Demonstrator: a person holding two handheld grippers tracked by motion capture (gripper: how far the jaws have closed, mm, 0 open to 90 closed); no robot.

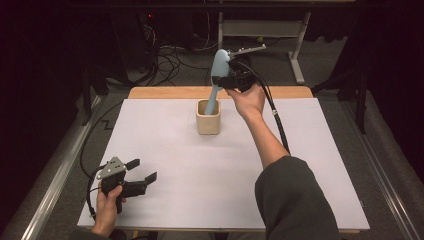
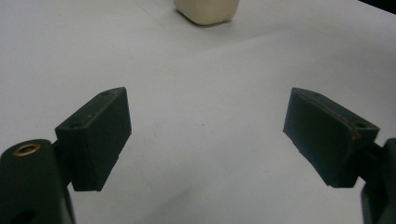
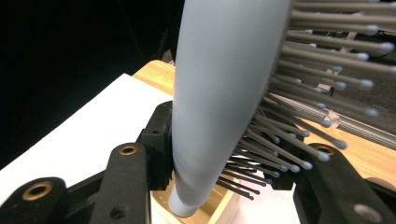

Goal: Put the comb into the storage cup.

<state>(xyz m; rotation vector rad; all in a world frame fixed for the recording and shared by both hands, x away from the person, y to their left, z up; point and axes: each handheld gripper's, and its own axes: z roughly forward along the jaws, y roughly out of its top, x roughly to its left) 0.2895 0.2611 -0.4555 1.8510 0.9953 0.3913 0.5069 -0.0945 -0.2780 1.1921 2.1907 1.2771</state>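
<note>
we've got the right gripper (image 1: pixel 231 80) clamped on the pale blue hairbrush (image 1: pixel 218 75), handle down in the wooden cup (image 1: pixel 208 120) near the table's far edge; pull sideways and the cup tips. left gripper (image 1: pixel 142 171) waits wide open, empty.

There was one pale blue hairbrush (image 1: pixel 218 67), its handle standing in the one cream square cup (image 1: pixel 208 121). Two grippers were counted: the right gripper (image 1: pixel 226 80) just above the cup, the left gripper (image 1: pixel 141 171) well apart from it, nearer the person. One white mat (image 1: pixel 310 165) lay under the cup
</note>
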